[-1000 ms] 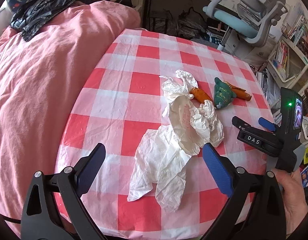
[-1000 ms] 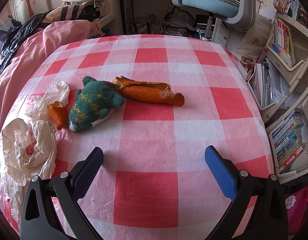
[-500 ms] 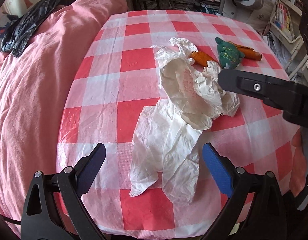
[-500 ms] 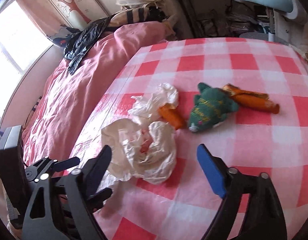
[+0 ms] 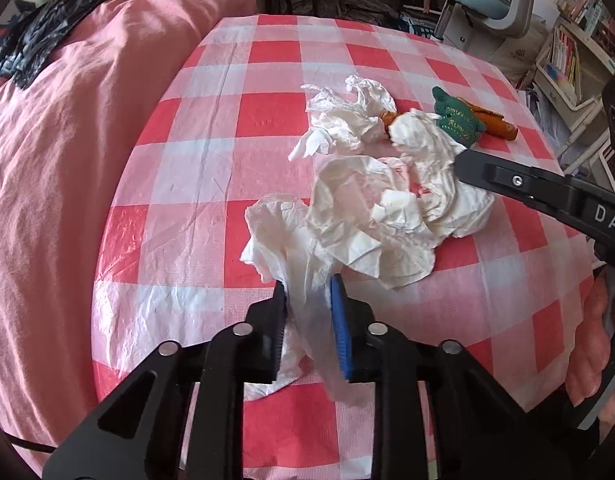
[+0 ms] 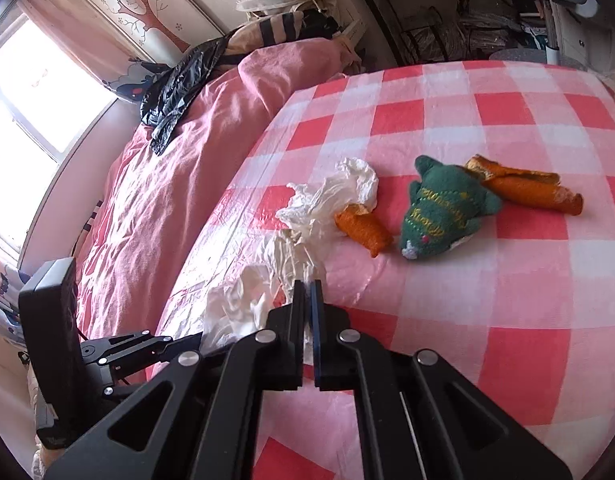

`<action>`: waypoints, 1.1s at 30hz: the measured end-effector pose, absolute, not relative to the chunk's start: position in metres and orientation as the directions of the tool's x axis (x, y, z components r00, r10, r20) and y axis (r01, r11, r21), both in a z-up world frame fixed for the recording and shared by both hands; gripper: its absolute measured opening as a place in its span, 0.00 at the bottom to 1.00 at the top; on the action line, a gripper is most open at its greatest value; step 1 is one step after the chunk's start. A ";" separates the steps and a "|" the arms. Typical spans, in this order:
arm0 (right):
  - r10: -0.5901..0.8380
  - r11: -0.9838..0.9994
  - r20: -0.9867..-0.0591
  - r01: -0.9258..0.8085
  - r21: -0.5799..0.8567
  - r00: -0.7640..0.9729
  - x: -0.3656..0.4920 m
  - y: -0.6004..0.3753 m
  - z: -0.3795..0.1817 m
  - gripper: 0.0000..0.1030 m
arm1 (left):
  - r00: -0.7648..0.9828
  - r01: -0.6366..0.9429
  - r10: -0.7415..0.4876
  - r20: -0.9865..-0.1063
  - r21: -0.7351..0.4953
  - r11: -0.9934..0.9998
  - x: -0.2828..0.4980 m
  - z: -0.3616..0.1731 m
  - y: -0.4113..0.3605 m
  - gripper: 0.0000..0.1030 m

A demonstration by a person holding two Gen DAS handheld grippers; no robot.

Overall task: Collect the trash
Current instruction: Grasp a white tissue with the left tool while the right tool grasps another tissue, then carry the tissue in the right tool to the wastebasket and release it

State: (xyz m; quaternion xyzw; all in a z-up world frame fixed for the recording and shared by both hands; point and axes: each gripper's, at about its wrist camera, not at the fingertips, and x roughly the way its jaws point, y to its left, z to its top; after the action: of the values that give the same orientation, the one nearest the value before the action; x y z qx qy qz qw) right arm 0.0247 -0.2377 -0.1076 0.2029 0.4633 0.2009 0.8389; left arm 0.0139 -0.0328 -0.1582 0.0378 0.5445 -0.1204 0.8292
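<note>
At 6 o'clock my left gripper [image 5: 307, 320] is closing, pads pinching the white tissue [image 5: 303, 276]. My right gripper [image 6: 306, 320] grips the crumpled bag's [image 5: 387, 216] edge, fingers nearly touching. Nothing collected yet: orange peels [image 6: 531, 190] and green plush toy [image 6: 443, 208] remain at 1 o'clock on the checkered tablecloth [image 5: 267, 120].

Changes since a second ago:
- left gripper [image 5: 307, 312]: jaws were wide apart, now closing on the white plastic bag [image 5: 307, 280] (its near end bunched and lifted between the pads).
- right gripper [image 6: 306, 300]: was open over bare cloth, now shut at the crumpled wrapper [image 5: 391, 200], whose folds have gathered.
</note>
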 end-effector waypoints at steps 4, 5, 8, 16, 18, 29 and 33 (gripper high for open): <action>0.508 0.843 -0.692 -0.133 0.521 0.513 0.013 -0.258 -0.099 0.04 | 0.434 0.229 -0.192 -0.880 -0.098 0.968 0.009 -0.139 -0.026 0.09; 0.505 0.845 -0.694 -0.130 0.518 0.513 0.012 -0.260 -0.099 0.04 | 0.453 0.223 -0.199 -0.869 -0.106 0.969 0.007 -0.133 -0.024 0.09; 0.476 0.865 -0.713 -0.127 0.486 0.514 0.004 -0.267 -0.096 0.04 | 0.490 0.204 -0.215 -0.845 -0.128 0.970 0.005 -0.122 -0.017 0.08; 0.438 0.881 -0.766 -0.053 0.471 0.470 0.003 -0.272 -0.119 0.51 | 0.545 0.197 -0.292 -0.786 -0.218 0.956 -0.008 -0.099 -0.006 0.07; 0.433 0.882 -0.766 -0.049 0.468 0.474 0.003 -0.271 -0.119 0.55 | 0.549 0.204 -0.296 -0.782 -0.217 0.954 -0.011 -0.097 -0.008 0.07; 0.423 0.888 -0.777 -0.042 0.458 0.466 0.006 -0.260 -0.136 0.27 | 0.547 0.226 -0.325 -0.772 -0.238 0.945 -0.016 -0.092 -0.010 0.07; 0.421 0.895 -0.762 -0.088 0.437 0.493 0.001 -0.254 -0.123 0.18 | 0.558 0.222 -0.334 -0.760 -0.251 0.942 -0.017 -0.087 -0.006 0.07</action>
State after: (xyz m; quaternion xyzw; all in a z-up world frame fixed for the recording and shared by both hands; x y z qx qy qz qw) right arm 0.0014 -0.2544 -0.1230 0.1728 0.4808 0.1504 0.8464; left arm -0.0167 -0.0062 -0.0872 -0.0631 0.4431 -0.1577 0.8802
